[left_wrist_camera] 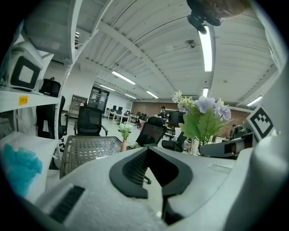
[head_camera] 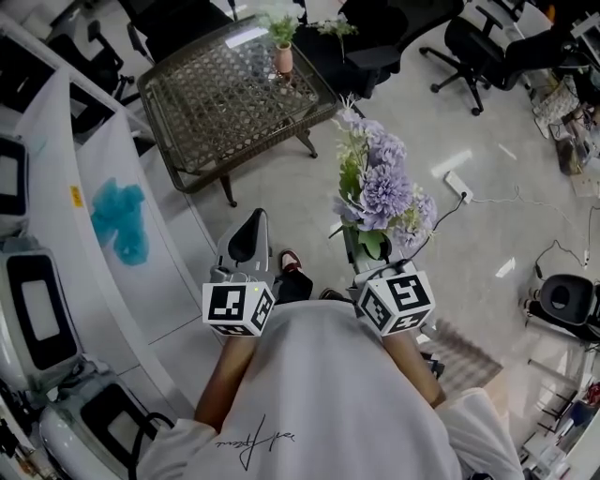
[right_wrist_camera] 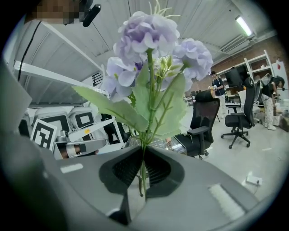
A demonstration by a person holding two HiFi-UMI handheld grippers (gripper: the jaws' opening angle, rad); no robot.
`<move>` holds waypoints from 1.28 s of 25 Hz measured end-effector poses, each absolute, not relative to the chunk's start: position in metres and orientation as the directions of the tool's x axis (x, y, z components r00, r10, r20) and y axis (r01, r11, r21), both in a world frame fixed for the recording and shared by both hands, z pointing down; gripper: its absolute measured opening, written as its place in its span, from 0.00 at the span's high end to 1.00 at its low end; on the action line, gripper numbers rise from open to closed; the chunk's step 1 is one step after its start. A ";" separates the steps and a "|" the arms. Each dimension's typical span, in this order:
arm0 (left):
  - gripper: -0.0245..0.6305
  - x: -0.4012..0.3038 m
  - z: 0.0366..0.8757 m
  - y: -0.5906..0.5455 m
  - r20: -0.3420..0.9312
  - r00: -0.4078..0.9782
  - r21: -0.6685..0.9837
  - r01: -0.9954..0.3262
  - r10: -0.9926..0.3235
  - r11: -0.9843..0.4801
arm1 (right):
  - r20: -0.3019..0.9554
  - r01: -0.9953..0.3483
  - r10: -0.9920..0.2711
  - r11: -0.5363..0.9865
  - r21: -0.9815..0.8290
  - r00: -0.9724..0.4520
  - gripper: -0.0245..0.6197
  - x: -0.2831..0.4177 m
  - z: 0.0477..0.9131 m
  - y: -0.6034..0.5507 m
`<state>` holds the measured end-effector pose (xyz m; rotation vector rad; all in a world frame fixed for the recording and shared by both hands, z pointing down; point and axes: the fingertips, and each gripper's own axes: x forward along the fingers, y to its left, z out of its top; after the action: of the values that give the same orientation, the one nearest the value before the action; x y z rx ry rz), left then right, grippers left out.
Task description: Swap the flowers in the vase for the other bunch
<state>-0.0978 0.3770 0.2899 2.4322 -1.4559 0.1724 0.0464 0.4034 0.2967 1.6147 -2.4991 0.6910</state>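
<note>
A bunch of lilac artificial flowers with green leaves (right_wrist_camera: pixel 149 67) stands upright near me, its thin stems pinched between the jaws of my right gripper (right_wrist_camera: pixel 141 169), while my left gripper (left_wrist_camera: pixel 151 169), just to its left, has its jaws pressed together on nothing, and far ahead a small pink vase (head_camera: pixel 283 59) of pale flowers (head_camera: pixel 279 28) sits on a brown wicker table (head_camera: pixel 216 112).

- Left tongs (left_wrist_camera: pixel 146 150) & right tongs (right_wrist_camera: pixel 143 151): matt grey plastic shells; black ribbed pads, rubbery-looking.
- Flower bunch (right_wrist_camera: pixel 149 36): lilac petals look like cloth, soft, matt; green leaves plasticky, veined.
- Counter (head_camera: pixel 180 167): woven wicker frame, glossy glass top.
- Vase (head_camera: pixel 283 59): pinkish, smooth, matt.
- Floor (head_camera: pixel 487 244): pale, polished, glossy.
- Shirt (head_camera: pixel 319 394): white cloth.
</note>
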 end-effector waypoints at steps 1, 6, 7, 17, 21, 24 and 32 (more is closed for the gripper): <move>0.97 -0.100 0.290 0.373 0.258 0.480 0.194 -0.876 -0.838 -0.442 | 0.308 -0.884 -0.845 0.340 -0.319 -0.437 0.92 0.043 0.296 0.399; 0.97 -0.113 0.295 0.362 0.265 0.498 0.194 -0.866 -0.825 -0.461 | 0.301 -0.888 -0.851 0.341 -0.307 -0.431 0.92 0.020 0.296 0.384; 0.97 -0.116 0.296 0.360 0.261 0.501 0.194 -0.865 -0.825 -0.463 | 0.299 -0.890 -0.852 0.343 -0.302 -0.430 0.92 0.015 0.296 0.382; 0.97 -0.142 0.299 0.348 0.247 0.491 0.227 -0.868 -0.836 -0.442 | 0.309 -0.903 -0.858 0.333 -0.271 -0.409 0.92 -0.003 0.296 0.370; 0.97 -0.147 0.298 0.345 0.244 0.480 0.239 -0.872 -0.843 -0.428 | 0.312 -0.901 -0.854 0.343 -0.266 -0.417 0.92 -0.007 0.294 0.366; 0.97 -0.148 0.300 0.344 0.248 0.477 0.241 -0.873 -0.843 -0.424 | 0.306 -0.899 -0.853 0.351 -0.262 -0.423 0.92 -0.008 0.291 0.361; 0.97 -0.154 0.299 0.330 0.246 0.455 0.244 -0.884 -0.856 -0.399 | 0.301 -0.895 -0.853 0.348 -0.278 -0.425 0.92 -0.004 0.296 0.348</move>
<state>-0.1539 0.3297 0.2989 2.3720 -1.4781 0.1144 -0.0036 0.3478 0.2964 1.6235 -2.4930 0.6188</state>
